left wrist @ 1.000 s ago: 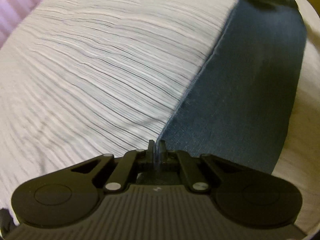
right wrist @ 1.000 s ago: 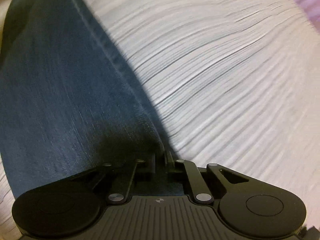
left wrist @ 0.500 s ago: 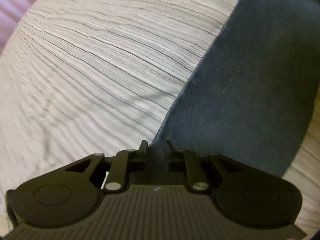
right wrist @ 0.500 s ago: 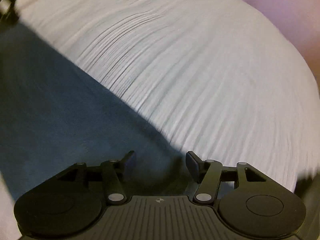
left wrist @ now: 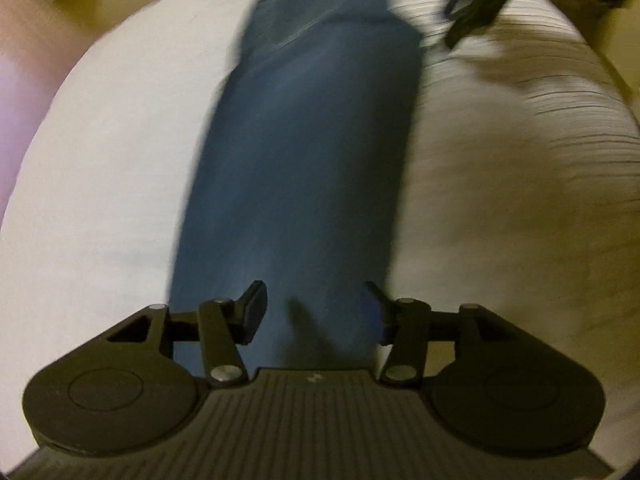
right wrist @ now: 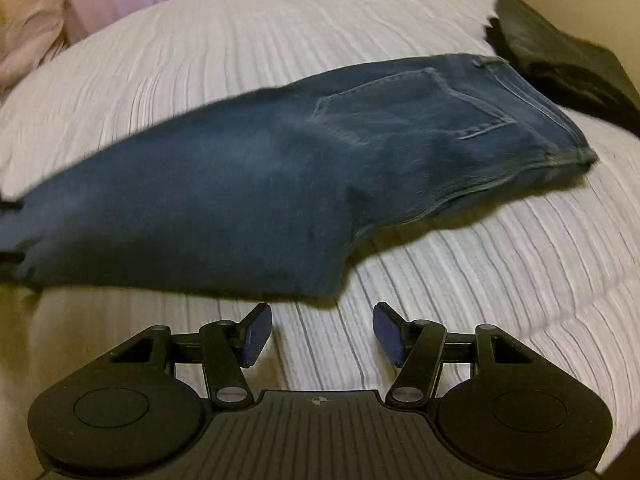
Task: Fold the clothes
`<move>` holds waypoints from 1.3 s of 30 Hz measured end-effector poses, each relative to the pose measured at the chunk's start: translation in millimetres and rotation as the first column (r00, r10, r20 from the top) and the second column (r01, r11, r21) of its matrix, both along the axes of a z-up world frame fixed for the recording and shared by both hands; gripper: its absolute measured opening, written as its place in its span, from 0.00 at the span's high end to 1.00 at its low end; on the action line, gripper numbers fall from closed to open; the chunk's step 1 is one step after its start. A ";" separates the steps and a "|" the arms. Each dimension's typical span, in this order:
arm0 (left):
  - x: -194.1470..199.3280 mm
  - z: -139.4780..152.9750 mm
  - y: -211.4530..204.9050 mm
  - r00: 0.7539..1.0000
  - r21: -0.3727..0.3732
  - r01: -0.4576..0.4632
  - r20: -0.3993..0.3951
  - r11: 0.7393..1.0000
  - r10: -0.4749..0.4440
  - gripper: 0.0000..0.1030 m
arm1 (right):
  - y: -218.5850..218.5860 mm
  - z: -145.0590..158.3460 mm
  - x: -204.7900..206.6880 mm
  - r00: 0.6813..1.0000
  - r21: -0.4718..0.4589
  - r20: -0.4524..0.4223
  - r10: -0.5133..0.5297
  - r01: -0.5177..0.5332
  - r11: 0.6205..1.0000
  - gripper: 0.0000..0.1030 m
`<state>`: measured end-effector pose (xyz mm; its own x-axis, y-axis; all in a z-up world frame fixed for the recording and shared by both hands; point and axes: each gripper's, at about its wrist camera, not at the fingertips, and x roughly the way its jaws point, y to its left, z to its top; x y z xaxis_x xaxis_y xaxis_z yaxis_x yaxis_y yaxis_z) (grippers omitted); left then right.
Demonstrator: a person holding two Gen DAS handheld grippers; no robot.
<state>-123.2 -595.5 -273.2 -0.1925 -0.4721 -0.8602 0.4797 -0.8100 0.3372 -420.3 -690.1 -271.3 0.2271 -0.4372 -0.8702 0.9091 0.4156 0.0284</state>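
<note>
Blue jeans (right wrist: 280,184) lying folded lengthwise across the white ribbed bedspread (right wrist: 500,280), waistband to the right, dark folded garment (right wrist: 560,60) just beyond it at far right, pink fabric (right wrist: 36,32) far left, left gripper (left wrist: 316,312) wide and empty over the jeans' leg, right gripper (right wrist: 320,334) wide and empty just near of the jeans.

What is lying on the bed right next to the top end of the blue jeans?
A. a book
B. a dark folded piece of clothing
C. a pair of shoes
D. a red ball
B: in the right wrist view a dark folded garment sits on the white ribbed bedcover beside the waistband end of the jeans.
</note>
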 end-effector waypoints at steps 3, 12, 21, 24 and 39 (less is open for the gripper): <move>-39.0 -11.0 0.1 0.993 -0.066 0.114 0.024 0.991 -0.113 0.36 | -13.3 -24.2 1.3 0.999 -0.034 -0.013 0.032 -0.032 0.999 0.42; -105.9 -36.2 -37.3 0.982 -0.126 0.172 0.098 0.977 -0.160 0.67 | -31.7 22.7 -22.1 0.982 -0.110 0.184 -0.049 0.071 0.991 0.42; -69.6 -3.5 -123.0 0.978 0.203 -0.095 -0.165 0.975 0.130 0.91 | -26.3 3.9 -20.4 0.935 0.048 0.268 -0.233 0.228 0.972 0.12; -55.7 0.1 -138.6 0.962 0.266 -0.119 -0.206 0.957 0.177 0.91 | -36.4 -7.6 -15.8 0.879 0.089 0.333 -0.340 0.330 0.940 0.11; -65.7 9.0 -112.8 0.986 0.250 0.012 -0.163 0.968 0.030 0.76 | -33.2 3.4 -36.0 0.932 -0.076 0.052 -0.358 0.361 0.929 0.21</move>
